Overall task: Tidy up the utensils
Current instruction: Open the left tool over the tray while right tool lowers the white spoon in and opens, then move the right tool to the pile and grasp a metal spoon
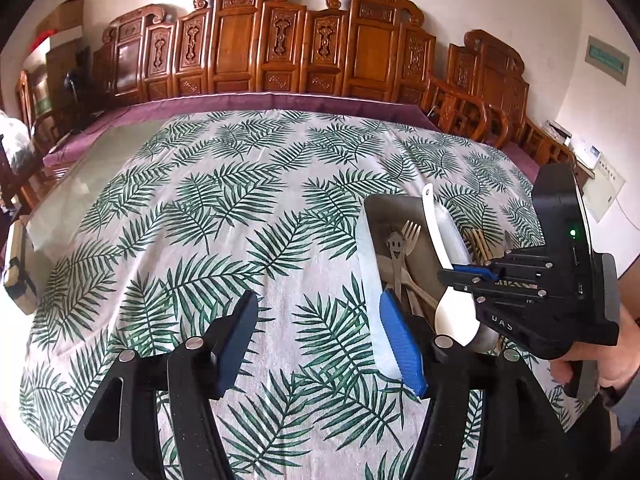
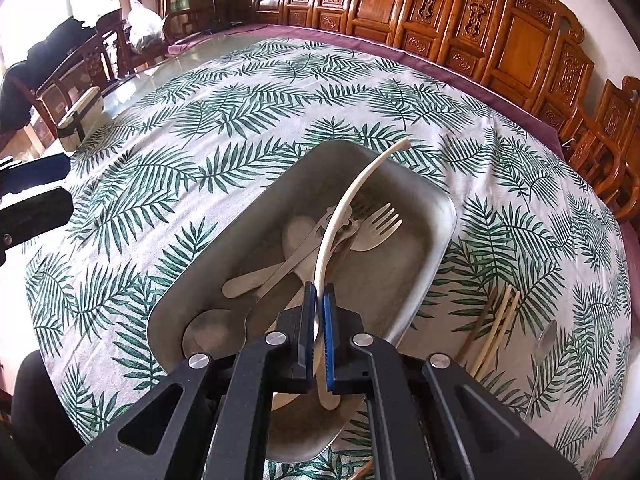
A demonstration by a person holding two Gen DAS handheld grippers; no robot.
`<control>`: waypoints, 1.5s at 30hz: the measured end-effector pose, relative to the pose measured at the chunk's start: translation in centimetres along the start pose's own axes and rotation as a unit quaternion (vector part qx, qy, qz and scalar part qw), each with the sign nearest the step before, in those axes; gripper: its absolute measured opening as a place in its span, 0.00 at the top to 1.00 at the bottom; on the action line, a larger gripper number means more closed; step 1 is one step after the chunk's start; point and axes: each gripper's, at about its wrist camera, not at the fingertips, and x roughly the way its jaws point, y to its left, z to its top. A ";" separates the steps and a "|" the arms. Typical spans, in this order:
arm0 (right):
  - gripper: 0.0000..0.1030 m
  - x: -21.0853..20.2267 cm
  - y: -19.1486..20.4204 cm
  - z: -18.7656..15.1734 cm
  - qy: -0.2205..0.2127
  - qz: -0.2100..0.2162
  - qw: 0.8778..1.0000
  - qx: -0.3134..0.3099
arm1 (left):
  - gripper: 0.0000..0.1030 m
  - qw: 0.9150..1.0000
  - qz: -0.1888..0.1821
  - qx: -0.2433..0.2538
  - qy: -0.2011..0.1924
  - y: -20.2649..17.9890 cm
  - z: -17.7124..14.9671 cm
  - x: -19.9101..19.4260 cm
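Observation:
A metal tray (image 2: 436,240) sits on the leaf-print tablecloth and holds a fork (image 2: 380,220), a metal spoon (image 2: 212,332) and other utensils. My right gripper (image 2: 319,300) is shut on a white spoon (image 2: 348,204) and holds it over the tray, handle pointing away. In the left wrist view the right gripper (image 1: 460,272) holds the white spoon (image 1: 434,232) above the tray (image 1: 370,240). My left gripper (image 1: 320,328) is open and empty above the cloth, left of the tray.
Wooden chopsticks (image 2: 496,328) and a metal spoon (image 2: 544,344) lie on the cloth right of the tray. Carved wooden chairs (image 1: 240,40) line the table's far side. A box (image 2: 78,120) stands at the left table edge.

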 end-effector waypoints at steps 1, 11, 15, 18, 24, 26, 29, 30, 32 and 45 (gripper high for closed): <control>0.95 0.1 -0.1 0.0 0.001 0.002 1.000 0.003 | 0.41 1.000 -0.001 -0.001 -0.001 0.0 0.0 0.0; 0.92 -0.7 -0.1 -0.4 -0.005 0.003 1.000 0.011 | 0.33 1.000 -0.001 -0.004 0.006 0.1 -0.5 0.4; 0.86 -1.5 -0.5 -0.4 -0.012 0.001 1.000 0.015 | 0.26 1.000 0.000 0.003 0.003 -0.3 -0.7 0.4; 0.86 -2.7 -1.1 -0.7 -0.027 0.000 0.999 0.020 | 0.26 1.000 -0.001 0.003 0.003 -0.5 -0.8 0.4; 0.84 -6.0 -2.9 -2.3 -0.055 0.001 0.998 0.030 | 0.18 1.000 -0.012 0.013 0.011 -1.8 -1.4 0.6; 0.84 -7.3 -3.9 -3.3 -0.062 -0.006 0.998 0.029 | 0.13 1.000 -0.016 0.015 0.012 -2.3 -1.5 0.6; 0.84 -8.7 -6.0 -4.8 -0.065 -0.015 0.997 0.040 | 0.12 0.999 -0.027 0.023 0.017 -3.4 -1.9 0.6; 0.84 -9.1 -6.8 -5.4 -0.065 -0.020 0.997 0.045 | 0.12 0.999 -0.027 0.030 0.016 -3.9 -2.0 0.5; 0.84 -9.7 -8.3 -6.5 -0.067 -0.027 0.996 0.057 | 0.11 0.999 -0.029 0.040 0.014 -4.8 -2.2 0.3; 0.71 -7.3 -15.8 -11.6 -0.026 -0.060 0.992 0.111 | 0.11 0.996 -0.048 0.071 0.000 -11.3 -2.0 0.0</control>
